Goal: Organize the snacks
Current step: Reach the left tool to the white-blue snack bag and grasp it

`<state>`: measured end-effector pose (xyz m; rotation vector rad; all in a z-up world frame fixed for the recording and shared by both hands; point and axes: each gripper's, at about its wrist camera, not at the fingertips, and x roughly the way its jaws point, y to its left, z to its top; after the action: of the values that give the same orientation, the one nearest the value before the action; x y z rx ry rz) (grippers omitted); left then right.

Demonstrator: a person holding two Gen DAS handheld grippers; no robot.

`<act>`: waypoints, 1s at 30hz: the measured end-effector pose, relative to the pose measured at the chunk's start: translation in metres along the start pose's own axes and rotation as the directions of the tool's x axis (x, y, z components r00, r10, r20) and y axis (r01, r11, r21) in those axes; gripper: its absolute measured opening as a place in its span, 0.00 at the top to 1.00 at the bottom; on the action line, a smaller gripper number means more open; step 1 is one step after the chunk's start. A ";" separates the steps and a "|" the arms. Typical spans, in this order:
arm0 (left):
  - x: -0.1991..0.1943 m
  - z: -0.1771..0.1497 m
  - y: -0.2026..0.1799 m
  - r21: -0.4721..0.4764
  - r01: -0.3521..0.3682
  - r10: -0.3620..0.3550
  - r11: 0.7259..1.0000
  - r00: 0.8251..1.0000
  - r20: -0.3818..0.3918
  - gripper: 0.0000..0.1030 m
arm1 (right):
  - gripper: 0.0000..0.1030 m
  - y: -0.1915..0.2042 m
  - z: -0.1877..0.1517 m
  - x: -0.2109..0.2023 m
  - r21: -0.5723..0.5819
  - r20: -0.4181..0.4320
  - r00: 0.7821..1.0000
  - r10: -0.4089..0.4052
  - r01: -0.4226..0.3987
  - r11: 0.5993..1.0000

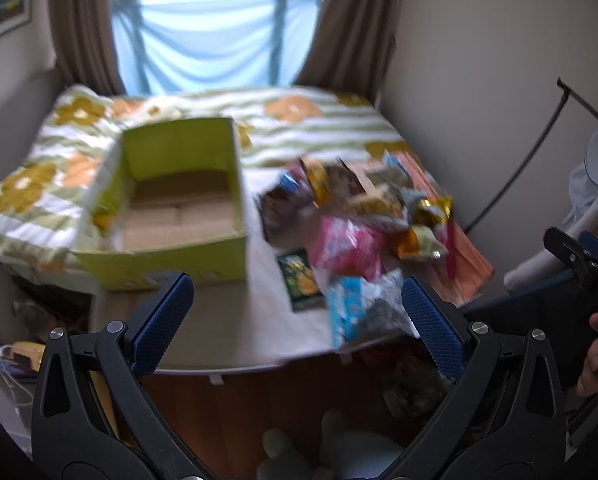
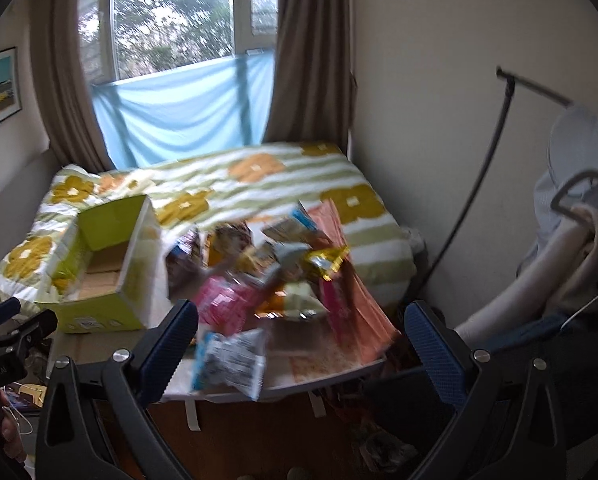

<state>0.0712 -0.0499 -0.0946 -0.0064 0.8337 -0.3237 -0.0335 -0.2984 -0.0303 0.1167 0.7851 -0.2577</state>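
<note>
A pile of snack packets (image 1: 363, 208) lies on a low table in front of a bed; it also shows in the right wrist view (image 2: 259, 272). It includes a pink packet (image 1: 347, 246), a blue and silver packet (image 1: 363, 308) at the table's near edge (image 2: 231, 360), and a dark packet with yellow print (image 1: 301, 276). An open, empty lime-green box (image 1: 171, 204) stands left of the pile (image 2: 107, 272). My left gripper (image 1: 299, 316) is open and empty, short of the table. My right gripper (image 2: 299, 340) is open and empty, near the blue and silver packet.
The table's (image 1: 227, 320) front edge faces me. Behind it is a bed with a flowered quilt (image 1: 299, 120) below a curtained window. A chair with clothes (image 2: 579, 220) stands right. Clutter and cables lie on the floor at the left (image 1: 15, 356).
</note>
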 end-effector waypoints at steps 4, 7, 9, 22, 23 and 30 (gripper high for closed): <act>0.034 -0.002 -0.027 0.004 0.032 -0.032 0.999 0.997 -0.069 0.00 | 0.00 -0.025 -0.001 0.034 0.027 -0.054 0.999 -0.004 0.005 1.000; 0.064 -0.005 -0.052 0.005 0.033 -0.032 0.999 0.990 -0.135 0.00 | 0.00 -0.044 -0.002 0.064 0.024 -0.085 0.996 0.007 -0.005 1.000; 0.087 -0.008 -0.068 -0.001 0.035 -0.034 0.999 0.984 -0.177 0.00 | 0.00 -0.053 -0.004 0.088 -0.003 -0.117 0.993 0.004 -0.004 1.000; 0.210 -0.045 -0.116 -0.001 -0.074 0.067 0.997 0.913 -0.402 0.00 | 0.00 -0.061 0.005 0.213 -0.079 -0.258 0.950 0.174 -0.200 0.977; 0.217 -0.047 -0.117 -0.002 -0.084 0.076 0.996 0.907 -0.414 0.00 | 0.00 -0.059 0.009 0.220 -0.084 -0.257 0.949 0.184 -0.212 0.974; 0.246 -0.056 -0.115 -0.020 -0.118 0.097 0.993 0.886 -0.453 0.00 | 0.00 -0.040 0.030 0.254 -0.117 -0.250 0.934 0.255 -0.291 0.950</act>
<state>0.1522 -0.2222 -0.2961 0.0742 1.3010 -0.2009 0.1489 -0.3899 -0.1903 0.1116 1.0066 0.0841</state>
